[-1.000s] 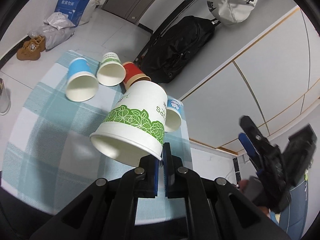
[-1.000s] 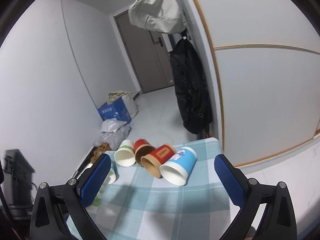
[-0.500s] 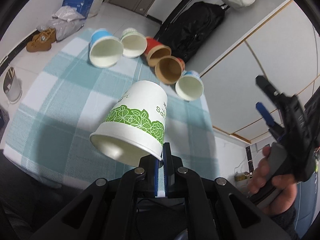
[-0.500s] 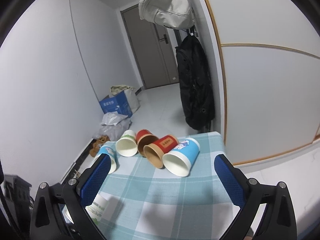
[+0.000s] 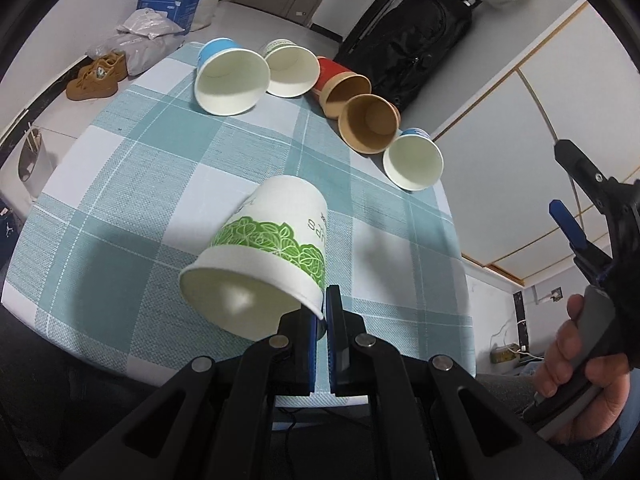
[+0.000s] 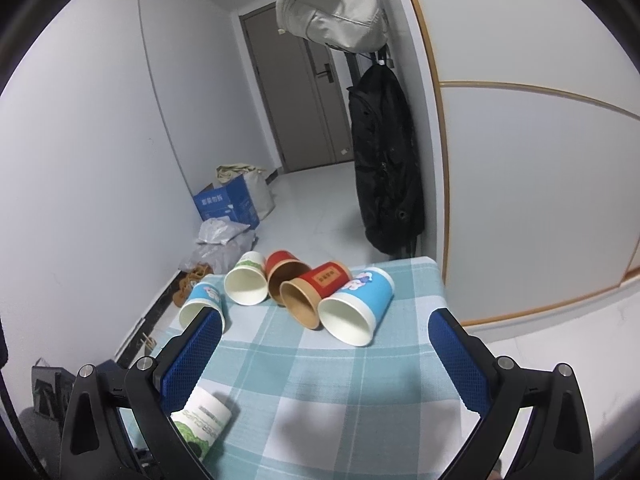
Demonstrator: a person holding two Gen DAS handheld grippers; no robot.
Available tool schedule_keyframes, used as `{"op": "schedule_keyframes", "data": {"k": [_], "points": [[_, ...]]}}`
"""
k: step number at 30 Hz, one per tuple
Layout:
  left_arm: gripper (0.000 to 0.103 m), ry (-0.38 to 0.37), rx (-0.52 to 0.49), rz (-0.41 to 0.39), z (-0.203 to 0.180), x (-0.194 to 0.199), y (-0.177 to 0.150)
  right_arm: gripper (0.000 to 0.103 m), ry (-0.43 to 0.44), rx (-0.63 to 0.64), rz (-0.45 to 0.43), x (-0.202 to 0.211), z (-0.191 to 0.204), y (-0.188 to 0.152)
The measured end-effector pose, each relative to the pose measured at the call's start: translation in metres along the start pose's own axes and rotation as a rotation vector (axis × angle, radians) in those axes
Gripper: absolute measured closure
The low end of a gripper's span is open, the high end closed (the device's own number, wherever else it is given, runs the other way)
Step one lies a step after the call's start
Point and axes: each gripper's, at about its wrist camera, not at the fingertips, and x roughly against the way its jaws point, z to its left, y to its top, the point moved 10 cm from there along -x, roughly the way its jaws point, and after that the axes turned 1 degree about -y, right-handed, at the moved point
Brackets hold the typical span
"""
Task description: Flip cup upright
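My left gripper (image 5: 322, 312) is shut on the rim of a white paper cup with a green leaf band (image 5: 276, 240). It holds the cup above the near part of the checked tablecloth (image 5: 140, 168), mouth toward the camera and base pointing away. The same cup shows in the right wrist view (image 6: 202, 420), low behind the left finger. My right gripper (image 6: 324, 356) is open and empty above the table; it shows at the right edge of the left wrist view (image 5: 576, 224).
Several cups lie on their sides in a row at the table's far end: a blue one (image 5: 230, 80), a white one (image 5: 290, 68), two red and brown ones (image 5: 370, 122), another blue one (image 6: 356, 306). A black backpack (image 6: 384, 164) hangs beyond.
My left gripper has tilted downward with the cup, so more of the table and the row of cups shows. The right gripper has moved a little closer to the table.
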Motion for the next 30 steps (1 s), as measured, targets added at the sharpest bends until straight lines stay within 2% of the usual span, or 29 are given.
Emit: {"op": "schedule_keyframes", "data": {"k": [3, 7, 9, 11, 12, 23, 26, 30], "points": [[0.103, -0.002, 0.000, -0.006, 0.000, 0.001, 0.000, 0.000, -0.006, -0.005, -0.001, 0.000, -0.002, 0.000], [0.100, 0.006, -0.007, 0.026, -0.001, -0.002, -0.004, 0.000, -0.004, -0.002, -0.002, 0.000, -0.002, 0.000], [0.091, -0.002, 0.001, 0.051, -0.001, -0.005, -0.008, 0.000, -0.003, 0.003, -0.002, 0.000, -0.001, 0.000], [0.071, 0.001, 0.000, 0.048, -0.002, -0.005, -0.010, 0.000, -0.002, 0.006, 0.000, -0.001, -0.001, -0.001], [0.069, 0.003, -0.001, 0.044, -0.002, -0.005, -0.009, 0.000, -0.003, 0.008, 0.000, -0.001, 0.000, -0.001], [0.066, -0.004, -0.033, 0.065, -0.009, 0.000, -0.015, 0.000, -0.019, -0.011, -0.019, 0.003, -0.004, 0.001], [0.066, 0.037, -0.057, 0.043, -0.007, 0.002, -0.014, 0.000, -0.018, -0.007, -0.018, 0.003, -0.003, 0.001], [0.066, 0.052, -0.076, 0.037, -0.007, 0.004, -0.013, 0.000, -0.020, -0.008, -0.028, 0.006, -0.004, 0.002]]}}
